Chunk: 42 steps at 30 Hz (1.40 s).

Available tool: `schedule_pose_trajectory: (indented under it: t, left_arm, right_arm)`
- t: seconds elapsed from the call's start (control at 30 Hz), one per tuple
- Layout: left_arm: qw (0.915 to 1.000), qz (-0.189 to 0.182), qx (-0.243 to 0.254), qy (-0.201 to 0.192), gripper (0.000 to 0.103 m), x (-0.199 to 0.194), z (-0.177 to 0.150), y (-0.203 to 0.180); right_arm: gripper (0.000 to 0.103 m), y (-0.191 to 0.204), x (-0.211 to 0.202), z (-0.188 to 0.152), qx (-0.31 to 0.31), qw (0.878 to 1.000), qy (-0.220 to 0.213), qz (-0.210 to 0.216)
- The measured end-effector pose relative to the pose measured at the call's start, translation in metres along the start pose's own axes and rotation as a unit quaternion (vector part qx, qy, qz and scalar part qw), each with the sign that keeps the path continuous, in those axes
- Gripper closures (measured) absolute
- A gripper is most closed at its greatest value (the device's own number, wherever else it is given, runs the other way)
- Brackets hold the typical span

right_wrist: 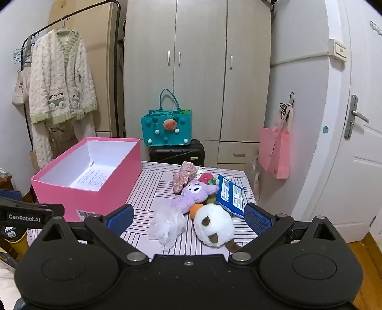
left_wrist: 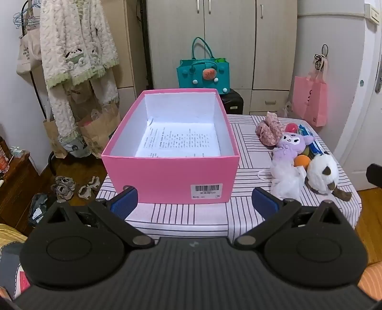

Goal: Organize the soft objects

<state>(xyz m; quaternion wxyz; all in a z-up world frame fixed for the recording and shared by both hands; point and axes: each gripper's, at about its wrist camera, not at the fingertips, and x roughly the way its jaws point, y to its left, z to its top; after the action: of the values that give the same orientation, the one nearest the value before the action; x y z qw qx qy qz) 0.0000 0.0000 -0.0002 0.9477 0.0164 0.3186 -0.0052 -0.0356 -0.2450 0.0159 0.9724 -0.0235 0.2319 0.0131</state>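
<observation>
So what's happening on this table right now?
A person holds two grippers, both open and empty. The left gripper faces the pink box, which holds only a printed sheet. The right gripper points at the soft toys piled on the striped cloth. Nothing is packed yet.

Small bedroom, artificial light, no window in view. Grey-beige wardrobe (right_wrist: pixel 198 78) at 12 o'clock, three doors with metal handles, drawers low on its right side. White door (right_wrist: pixel 358 133) at 3 o'clock, lever handle; pink paper bag (right_wrist: pixel 274 152) hanging on the wall just beside it. Black suitcase (right_wrist: pixel 177 152) against the wardrobe foot, teal felt handbag (right_wrist: pixel 167 128) on top. Clothes rail (right_wrist: pixel 71 14) at 10 o'clock, fluffy cream robe (right_wrist: pixel 59 78) on a hanger. Wooden floor (left_wrist: pixel 78 171) at 9 o'clock, sandals (left_wrist: pixel 64 187) scattered, brown paper bags (left_wrist: pixel 95 133) beneath the robe.
</observation>
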Motion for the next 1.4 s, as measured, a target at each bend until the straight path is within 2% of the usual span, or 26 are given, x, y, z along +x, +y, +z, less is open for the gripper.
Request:
schedule_pose_trajectory:
  t: [0.1, 0.17, 0.23, 0.37, 0.93, 1.4]
  left_arm:
    - [1.0, -0.005, -0.002, 0.001, 0.0, 0.001, 0.0, 0.001]
    - [0.9999, -0.01, -0.004, -0.001, 0.0, -0.002, -0.002, 0.002]
    - [0.9998, -0.018, -0.005, -0.001, 0.0, -0.005, -0.002, 0.004]
    - [0.9998, -0.018, 0.0, -0.007, 0.0, -0.007, -0.003, 0.0]
    - [0.9996, -0.011, 0.01, -0.024, 0.0, -0.013, -0.011, -0.007]
    - [0.9977, -0.009, 0.007, -0.067, 0.0, -0.016, -0.026, -0.004]
  right_arm:
    - [0.002, 0.003, -0.001, -0.001, 0.003, 1.0, 0.005, 0.004]
    - [0.002, -0.001, -0.007, -0.001, 0.009, 1.0, -0.003, 0.028]
    - [0.002, -0.006, -0.004, -0.002, 0.014, 0.999, 0.003, 0.033]
    - [0.002, -0.001, 0.002, -0.005, -0.002, 1.0, 0.011, 0.028]
    - [0.002, -0.005, -0.011, -0.014, 0.002, 1.0, -0.006, 0.029]
    - [0.002, 0.0, -0.016, -0.028, -0.017, 0.999, -0.029, 0.018]
